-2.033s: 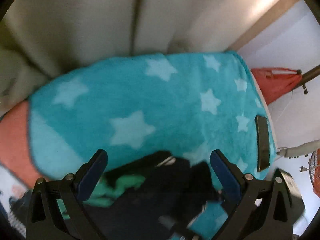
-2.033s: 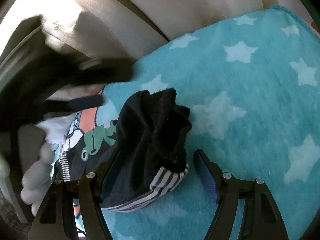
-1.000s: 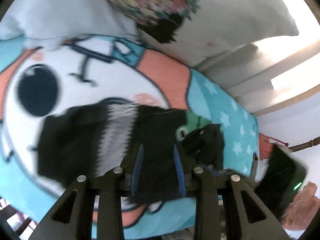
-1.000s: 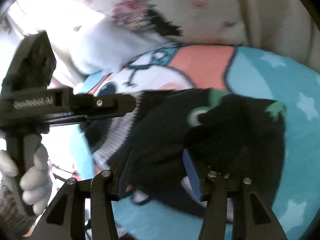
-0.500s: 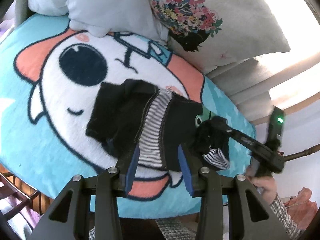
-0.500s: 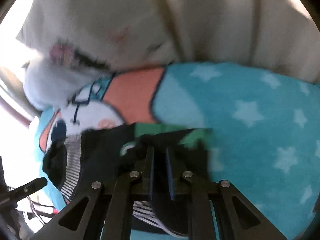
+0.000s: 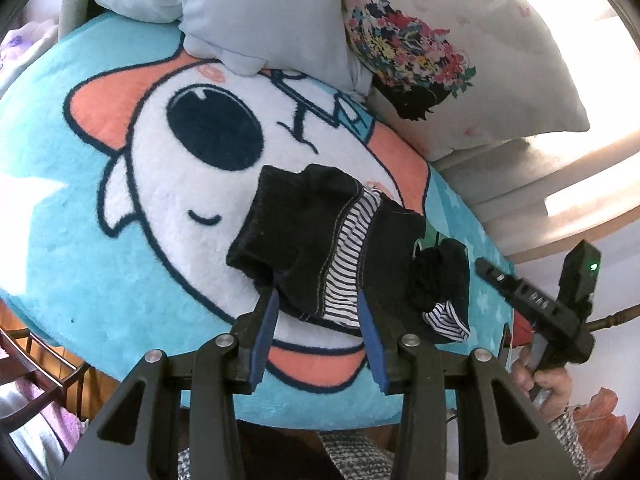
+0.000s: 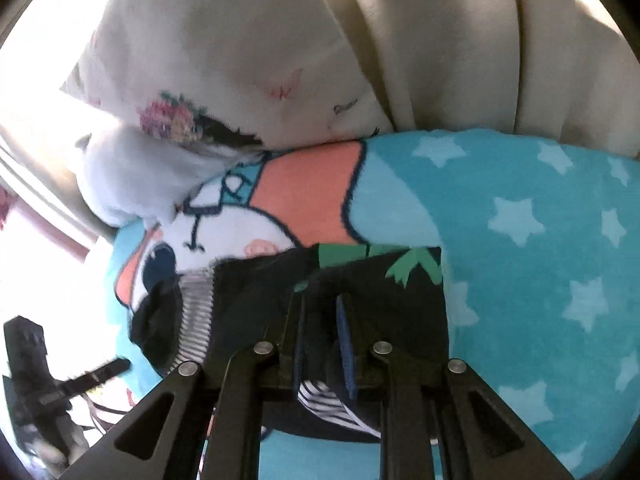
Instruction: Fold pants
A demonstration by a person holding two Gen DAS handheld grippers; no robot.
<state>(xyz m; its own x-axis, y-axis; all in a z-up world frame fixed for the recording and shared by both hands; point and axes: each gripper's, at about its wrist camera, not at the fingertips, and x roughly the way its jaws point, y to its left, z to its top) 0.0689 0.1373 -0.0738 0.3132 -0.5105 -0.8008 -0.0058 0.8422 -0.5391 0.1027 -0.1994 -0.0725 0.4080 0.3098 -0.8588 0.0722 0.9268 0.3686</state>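
- Blue-padded left gripper (image 7: 318,316): jaws part open, have just been opening. Near hem of the pants (image 7: 304,232) sits btwn the pads, but they don't press on it.
- Right gripper (image 8: 322,312): jaws narrow, also just been opening a little. Its own view shows dark cloth in the gap, but I can't tell from there whether it's pinched.
- Pants: black, lying crumpled on the turquoise fleece blanket (image 7: 80,260), over the white cartoon face. Striped band (image 7: 344,264) runs across the middle, and one end is bunched up (image 7: 440,280) on the right. Not folded flat yet.
- Risk 1: closing the left pads on this hem prob. takes only the top layer, so the fold would drag skewed.
- Risk 2: the bunched end isn't smoothed. Folding over it would likely leave a lump.
- Risk 3: plush fleece may cling, so a pulled edge could bring wrinkles with it.
- Left view only: the whole garment outline, the right gripper's tip just beside the bunched end, seemingly clear of it, and the person's hand (image 7: 548,380) on that tool.
- Right view only: green frog print (image 8: 412,268) at the pants' far edge, and star pattern on the blanket beyond.
- Farthest: floral pillow (image 7: 460,60) and pale cushion (image 7: 220,12) lean on the blanket's back edge, well apart from the pants.
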